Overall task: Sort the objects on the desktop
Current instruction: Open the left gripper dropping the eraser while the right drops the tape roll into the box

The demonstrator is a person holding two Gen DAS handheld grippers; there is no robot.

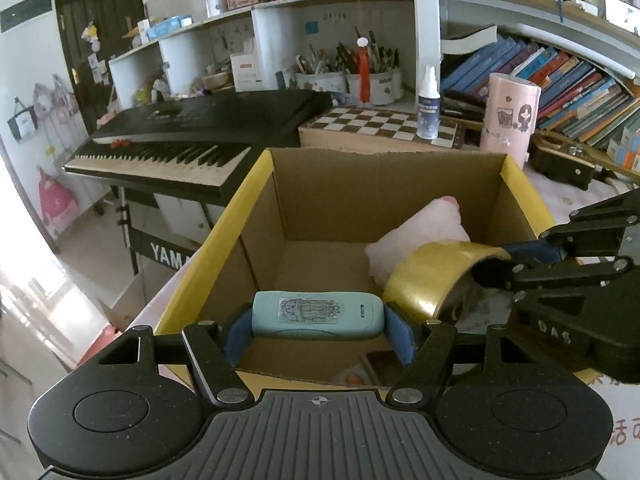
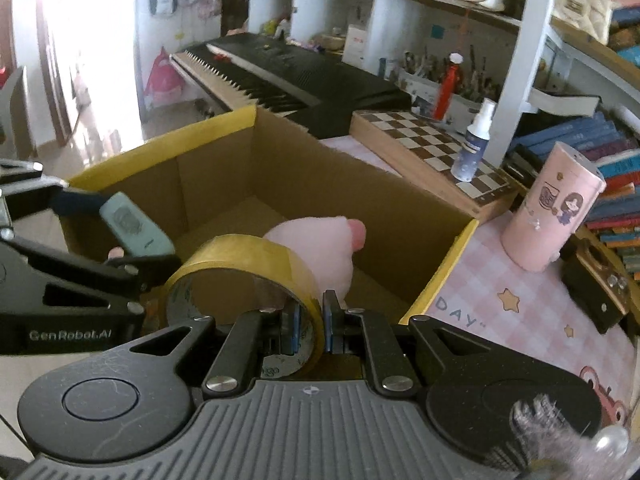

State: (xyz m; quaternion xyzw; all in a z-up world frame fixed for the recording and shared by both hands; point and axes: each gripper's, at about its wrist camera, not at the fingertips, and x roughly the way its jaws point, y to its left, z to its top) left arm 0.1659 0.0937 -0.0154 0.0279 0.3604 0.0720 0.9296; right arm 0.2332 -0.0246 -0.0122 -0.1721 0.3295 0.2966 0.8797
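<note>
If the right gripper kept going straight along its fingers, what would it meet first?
Most likely the pink plush toy lying in the cardboard box, straight beyond the tape roll that the right gripper pinches; depth is hard to judge.

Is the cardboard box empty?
No. The open brown cardboard box already holds a pink plush toy on its floor.

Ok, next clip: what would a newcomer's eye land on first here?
Probably the open cardboard box with yellow-taped edges, and both grippers held over it with something gripped. The left gripper clamps a pale teal case end to end, while the right gripper pinches the wall of a yellow tape roll. A pink plush toy already lies inside the box, and a black keyboard stands behind.
</note>
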